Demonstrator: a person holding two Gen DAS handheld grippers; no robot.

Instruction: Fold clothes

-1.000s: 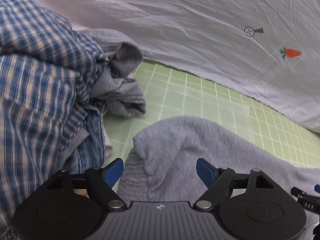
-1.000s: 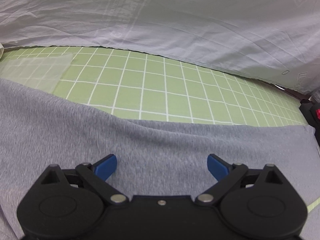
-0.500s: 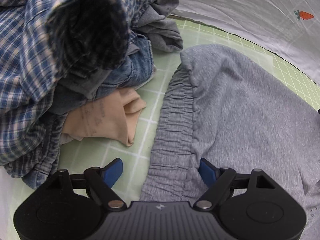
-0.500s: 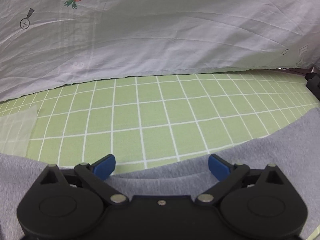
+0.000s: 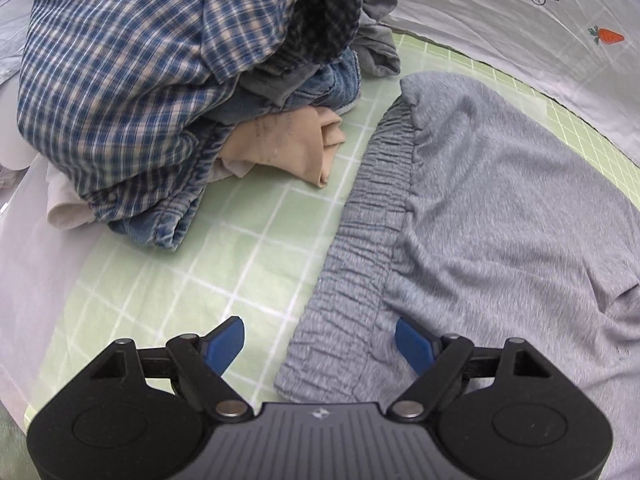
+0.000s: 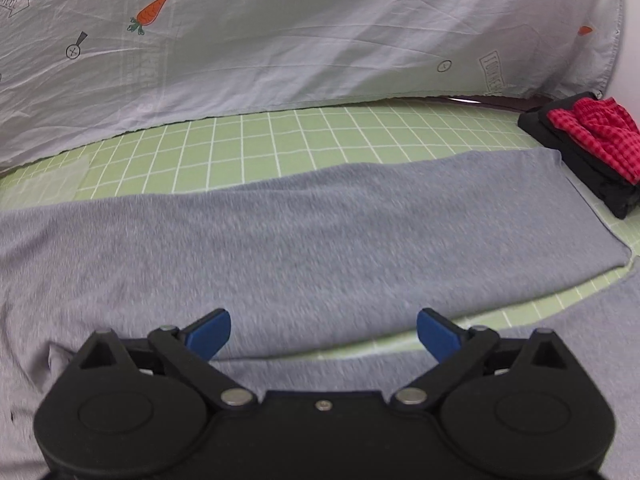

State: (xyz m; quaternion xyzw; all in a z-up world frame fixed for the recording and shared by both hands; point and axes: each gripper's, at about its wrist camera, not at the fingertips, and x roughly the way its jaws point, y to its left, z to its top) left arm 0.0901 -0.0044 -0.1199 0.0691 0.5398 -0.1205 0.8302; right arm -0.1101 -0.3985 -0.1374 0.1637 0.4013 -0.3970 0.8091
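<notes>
Lying flat on the tabletop (image 5: 248,248), the soft, limp grey pants (image 5: 500,200) offered their waistband (image 5: 360,240) beneath the spread, empty left gripper (image 5: 319,340).

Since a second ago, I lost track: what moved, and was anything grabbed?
Both views shifted: the left hand-held gripper now faces the grey pants' waistband, the right hand-held gripper their leg. Nothing grabbed; both stay open. Pants and clothes pile lie unchanged.
</notes>
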